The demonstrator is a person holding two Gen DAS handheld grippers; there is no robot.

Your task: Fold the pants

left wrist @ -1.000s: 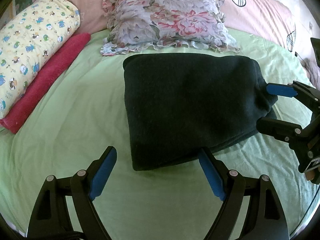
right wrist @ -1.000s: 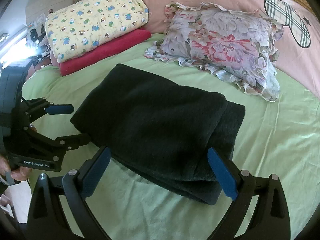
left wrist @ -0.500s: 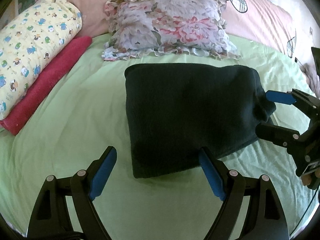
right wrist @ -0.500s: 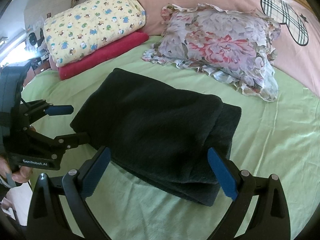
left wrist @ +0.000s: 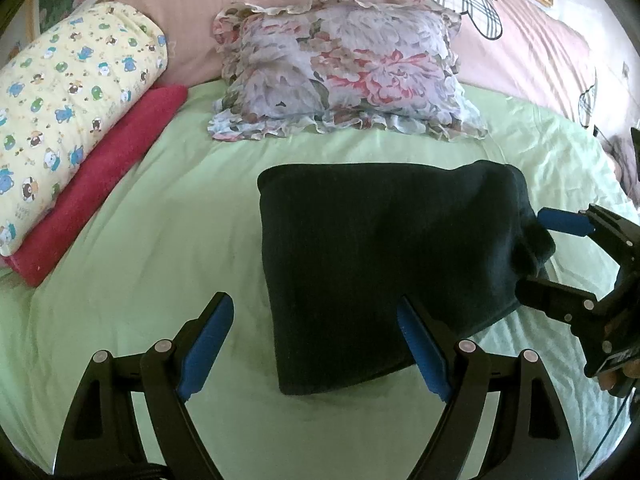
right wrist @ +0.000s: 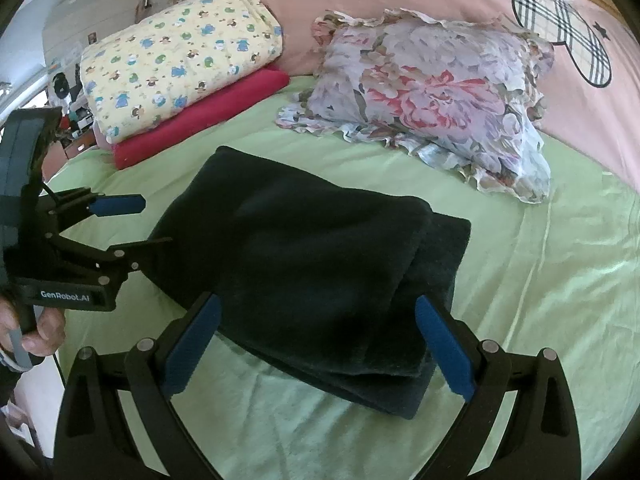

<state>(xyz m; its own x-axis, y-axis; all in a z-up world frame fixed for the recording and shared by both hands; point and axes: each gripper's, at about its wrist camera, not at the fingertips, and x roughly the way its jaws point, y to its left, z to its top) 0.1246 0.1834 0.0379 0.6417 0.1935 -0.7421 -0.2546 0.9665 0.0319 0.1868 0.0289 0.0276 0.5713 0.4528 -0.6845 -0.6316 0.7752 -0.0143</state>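
So the pants (left wrist: 384, 264) are basically a thick, dark, fuzzy bundle at this point, sitting on the green sheet (left wrist: 160, 220) right in front of both tools, with the flowery pillow (left wrist: 340, 72) further out beyond them. They look fleecy and chunky, so my guess is soft and floppy, light enough to lift with one pinch but bulky, and grippy, not slick. Nothing fragile here.

Left gripper (left wrist: 316, 344) has its blue pads spread wide, nothing between them; the near corner of the bundle sits just ahead of its right-hand pad. Right gripper (right wrist: 316, 348) is spread wide too, hovering over the near edge of the bundle, pads on either side of the stacked layers but not squeezing as far as I can see.

In the right view the layers don't line up: a lower layer pokes out past the top one on the far right side. If another fold or a tidy-up is needed, I'd grab at the edges and pinch through all the layers at once, otherwise the top one probably slides off the rest.
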